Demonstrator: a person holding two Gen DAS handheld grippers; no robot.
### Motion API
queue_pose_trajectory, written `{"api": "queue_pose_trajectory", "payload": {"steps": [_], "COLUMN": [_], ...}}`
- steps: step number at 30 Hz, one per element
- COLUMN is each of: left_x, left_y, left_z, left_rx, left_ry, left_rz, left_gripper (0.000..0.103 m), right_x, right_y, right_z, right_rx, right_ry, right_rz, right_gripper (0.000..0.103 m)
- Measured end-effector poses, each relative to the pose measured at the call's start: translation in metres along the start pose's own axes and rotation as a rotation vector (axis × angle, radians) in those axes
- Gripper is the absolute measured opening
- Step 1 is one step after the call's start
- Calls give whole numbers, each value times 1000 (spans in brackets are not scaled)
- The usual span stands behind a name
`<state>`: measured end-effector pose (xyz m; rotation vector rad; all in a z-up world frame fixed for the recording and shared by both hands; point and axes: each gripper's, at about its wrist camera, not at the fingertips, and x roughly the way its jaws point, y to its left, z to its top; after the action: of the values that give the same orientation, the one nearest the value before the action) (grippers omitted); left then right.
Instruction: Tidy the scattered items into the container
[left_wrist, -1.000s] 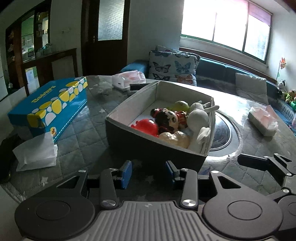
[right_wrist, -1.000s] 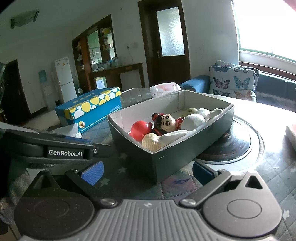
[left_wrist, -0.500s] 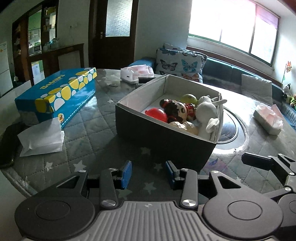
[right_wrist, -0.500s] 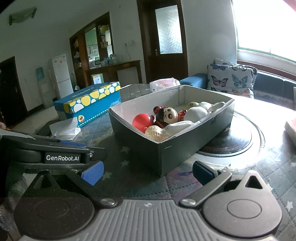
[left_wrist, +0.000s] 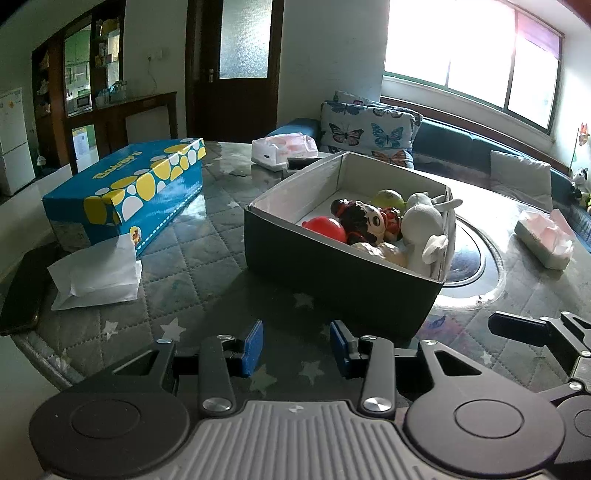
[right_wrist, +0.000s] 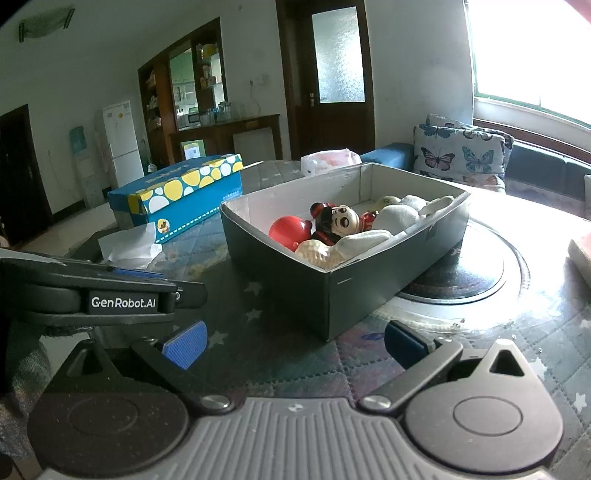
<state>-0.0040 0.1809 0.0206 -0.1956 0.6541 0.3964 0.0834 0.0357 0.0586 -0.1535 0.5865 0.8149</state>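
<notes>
Resting on quilted cloth, the rectangular cardboard box (left_wrist: 332, 280) holds soft toys (left_wrist: 421, 225); each gripper (left_wrist: 296, 347) spread, empty

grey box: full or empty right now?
Partly full. The grey box holds a red toy, a panda-faced doll and white plush bunched at one end; the other end shows bare white floor.
</notes>
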Motion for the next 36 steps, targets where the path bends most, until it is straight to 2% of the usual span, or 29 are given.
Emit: {"api": "queue_pose_trajectory", "payload": {"steps": [36], "left_x": [21], "left_y": [6], "left_z": [7], "left_rx": [33], "left_ry": [5], "left_rz": [50], "left_gripper": [42], "right_x": [24], "right_y": [0], "right_z": [4], "right_rx": [11], "right_ry": [36], "right_rz": [4], "right_gripper": [103]}}
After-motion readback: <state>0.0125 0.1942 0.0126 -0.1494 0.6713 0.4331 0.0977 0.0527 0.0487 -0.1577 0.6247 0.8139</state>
